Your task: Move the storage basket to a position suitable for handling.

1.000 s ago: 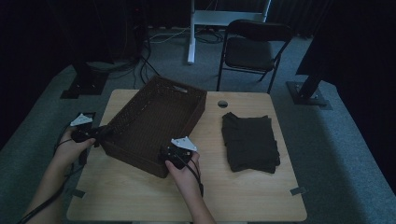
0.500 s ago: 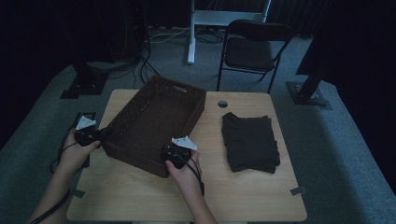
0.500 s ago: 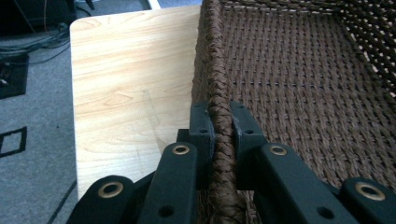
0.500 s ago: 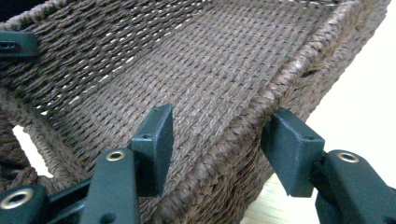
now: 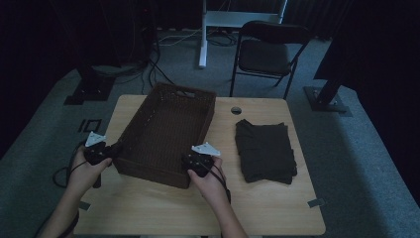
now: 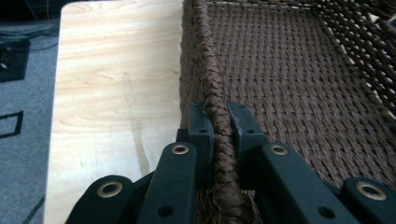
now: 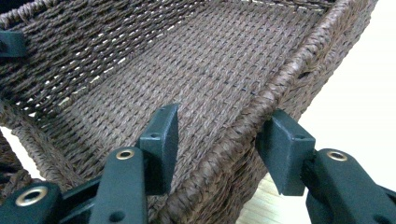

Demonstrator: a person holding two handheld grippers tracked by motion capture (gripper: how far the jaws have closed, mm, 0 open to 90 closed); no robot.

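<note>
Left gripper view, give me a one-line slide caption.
Left gripper clamped on the braided rim of an empty woven basket, wooden table beside it.

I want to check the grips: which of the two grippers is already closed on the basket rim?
The left gripper: its jaws pinch the basket rim. The right gripper straddles the rim with jaws apart.

The room is dim, its edges lost in black. Grey carpet (image 5: 346, 148) covers the floor. Beyond the light wooden table (image 5: 267, 208) a dark folding chair (image 5: 265, 54) stands, beside a white post (image 5: 203, 34) and loose cables (image 5: 148, 69).
</note>
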